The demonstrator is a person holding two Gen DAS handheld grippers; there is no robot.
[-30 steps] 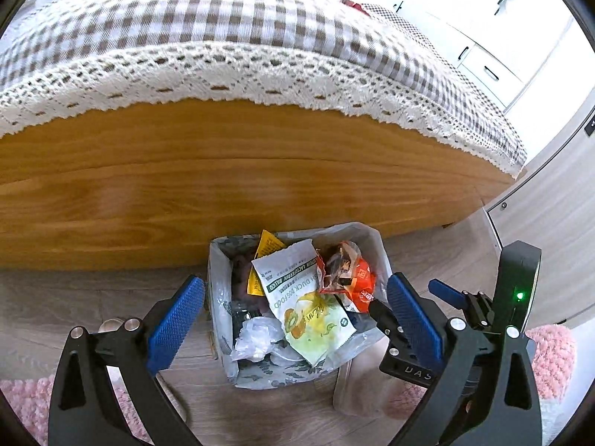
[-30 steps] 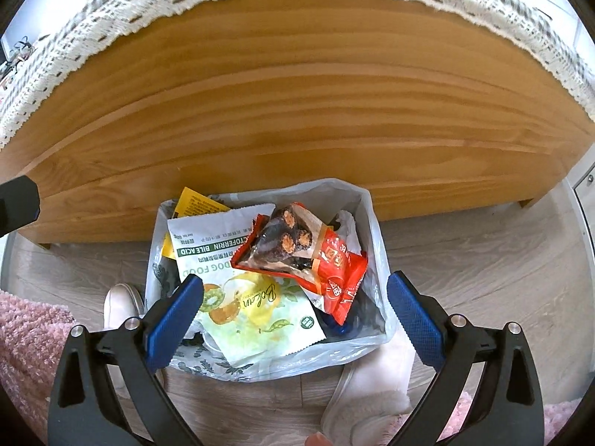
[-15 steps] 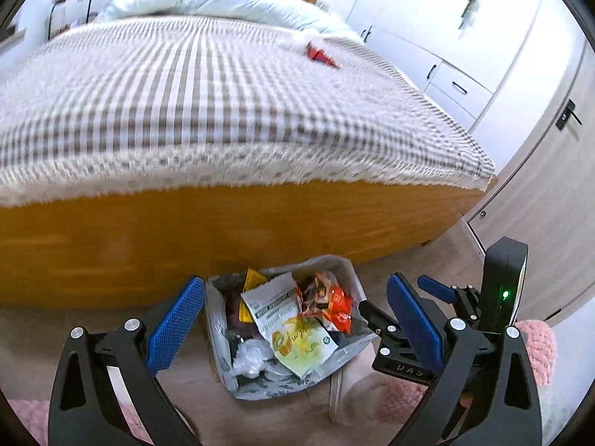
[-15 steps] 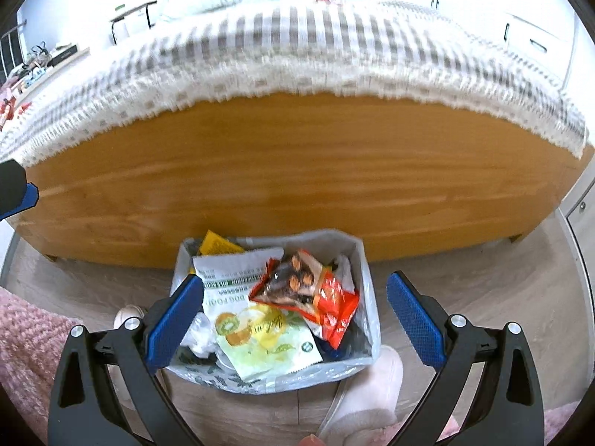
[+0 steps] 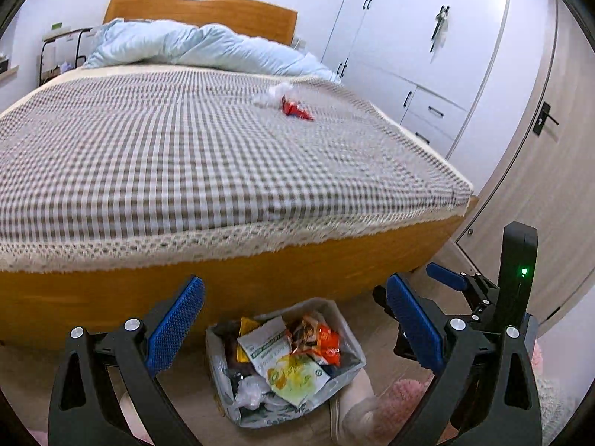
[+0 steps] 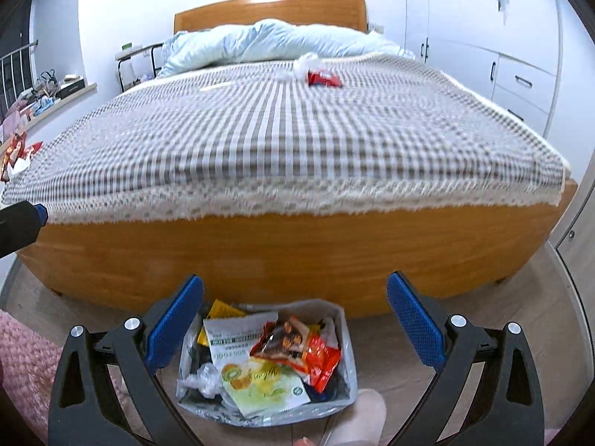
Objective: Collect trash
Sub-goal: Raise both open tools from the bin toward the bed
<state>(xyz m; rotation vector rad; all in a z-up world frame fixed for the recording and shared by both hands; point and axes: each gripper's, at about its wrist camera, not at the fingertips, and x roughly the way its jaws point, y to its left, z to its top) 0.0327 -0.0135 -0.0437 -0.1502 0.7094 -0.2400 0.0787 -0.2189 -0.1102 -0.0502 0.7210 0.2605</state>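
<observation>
In the bin (image 6: pixel 344 338), "DOG FOOD" pouch (image 6: pixel 238 338)

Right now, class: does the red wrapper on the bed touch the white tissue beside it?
Cannot tell. In both wrist views the red wrapper sits beside the white tissue, junction blurred.

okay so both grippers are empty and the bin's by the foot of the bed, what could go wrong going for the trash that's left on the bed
1. The red wrapper and white crumpled plastic lie far up the bed, near the duvet; reaching from the foot may fall short.
2. The trash bin is heaped; the orange snack packet on top could slide out.
3. A slippered foot is right beside the bin and might knock it.
</observation>
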